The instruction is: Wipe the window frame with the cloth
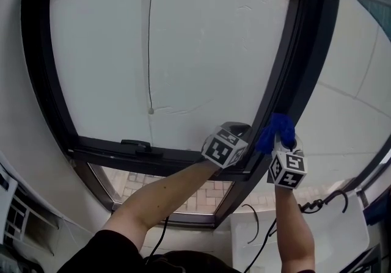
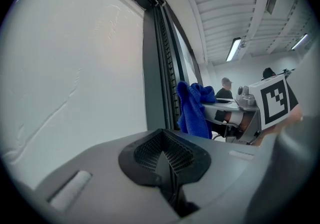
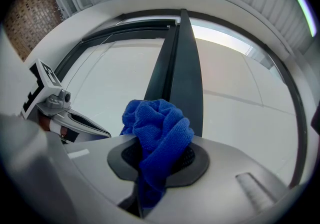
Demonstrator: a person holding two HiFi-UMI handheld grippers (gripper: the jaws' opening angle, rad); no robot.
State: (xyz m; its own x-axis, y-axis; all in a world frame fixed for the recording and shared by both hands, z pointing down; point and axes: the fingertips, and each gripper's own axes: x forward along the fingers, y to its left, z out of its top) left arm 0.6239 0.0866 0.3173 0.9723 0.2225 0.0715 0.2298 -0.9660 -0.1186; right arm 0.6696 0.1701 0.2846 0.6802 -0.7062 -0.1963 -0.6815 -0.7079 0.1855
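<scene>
at window frame (image 1: 287, 70), right gripper (image 3: 155, 165) clamping cloth (image 3: 157, 128), left gripper (image 2: 165, 160) closed beside

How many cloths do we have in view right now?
1. The blue cloth is bunched in the right gripper's jaws, at the window frame's right upright, near its lower corner. The left gripper is shut and holds nothing.

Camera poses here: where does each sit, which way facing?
Head view: on the person's head, facing the window frame; both forearms, left gripper, right gripper.
Left gripper view: along shut, empty jaws, up the frame.
Right gripper view: along jaws shut on the blue cloth, up the frame.
Shared: both gripper views show the other gripper.
</scene>
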